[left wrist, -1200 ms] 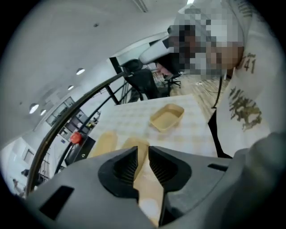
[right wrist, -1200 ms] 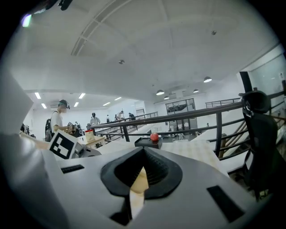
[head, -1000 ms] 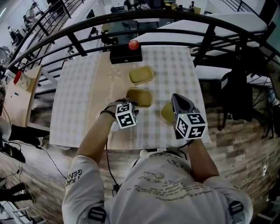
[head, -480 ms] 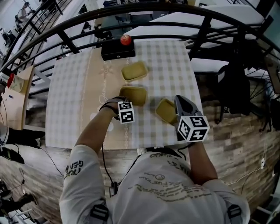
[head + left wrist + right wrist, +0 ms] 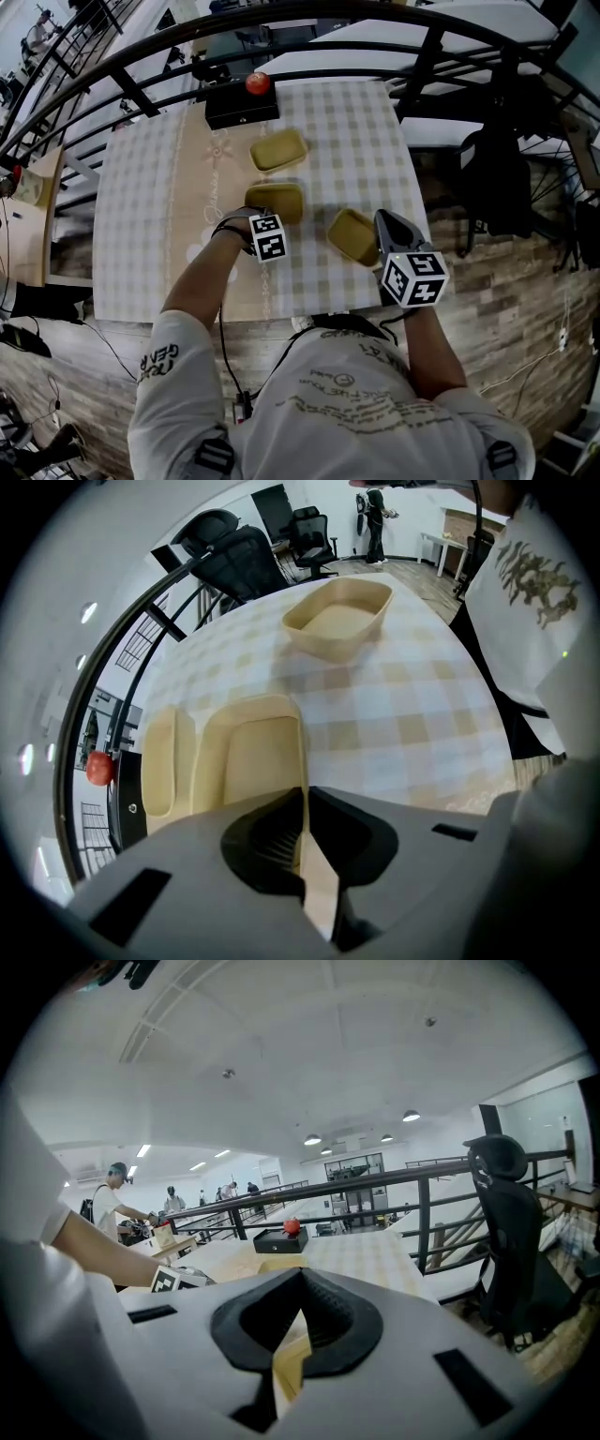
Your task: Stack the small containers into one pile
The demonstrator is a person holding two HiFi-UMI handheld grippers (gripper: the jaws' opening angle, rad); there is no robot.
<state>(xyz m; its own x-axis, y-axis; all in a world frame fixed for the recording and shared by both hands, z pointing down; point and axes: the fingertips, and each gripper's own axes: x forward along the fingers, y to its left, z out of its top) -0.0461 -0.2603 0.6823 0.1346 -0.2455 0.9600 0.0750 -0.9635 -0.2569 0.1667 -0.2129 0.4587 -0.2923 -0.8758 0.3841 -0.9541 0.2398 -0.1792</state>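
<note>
Three shallow yellow containers are on the checked table [image 5: 150, 197]. In the head view my left gripper [image 5: 259, 219] points steeply down at the near rim of the middle container [image 5: 274, 202]. The left gripper view shows its jaws, which have just been closing, pinching that rim of the middle container [image 5: 248, 757], left gripper [image 5: 303, 797]. The far container [image 5: 277, 150] lies apart beyond it, far container [image 5: 159, 761]. My right gripper [image 5: 377, 228] is shut on the edge of the right container [image 5: 352, 234]. That yellow edge of the right container [image 5: 291, 1358] sits between the shut right gripper [image 5: 298, 1288].
A black box [image 5: 239, 103] with a red ball [image 5: 257, 83] stands at the table's far edge. Behind it curves a dark railing [image 5: 309, 37]. A black chair [image 5: 497, 178] stands right of the table. The table's near edge runs just below both grippers.
My left gripper has come down onto the middle container's near rim and its jaws have closed on it. The right gripper has shifted a little, still holding its container.
</note>
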